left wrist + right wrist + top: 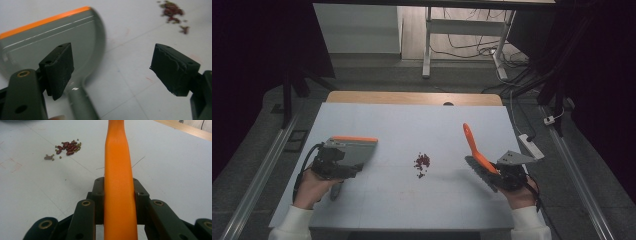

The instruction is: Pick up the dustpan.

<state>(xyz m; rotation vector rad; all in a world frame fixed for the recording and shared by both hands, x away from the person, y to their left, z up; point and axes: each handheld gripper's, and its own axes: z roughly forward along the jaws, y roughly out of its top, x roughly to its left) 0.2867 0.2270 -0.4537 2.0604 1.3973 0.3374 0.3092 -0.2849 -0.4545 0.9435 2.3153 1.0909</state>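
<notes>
Right gripper [119, 202] clamps the brush [475, 149]; left gripper [113, 72] gapes wide beside the dustpan [354, 150] (unheld). Beans [422, 162] lie mid-desk [412, 120], apparently unswept.

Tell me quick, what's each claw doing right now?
Left gripper: open, holding nothing, beside the dustpan.
Right gripper: closed on the orange brush handle.

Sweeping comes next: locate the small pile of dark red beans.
The small pile of dark red beans lies mid-table in the high view, between the grey dustpan and the orange-handled brush.

Desk legs [427, 50] — cables [472, 50] behind.
</notes>
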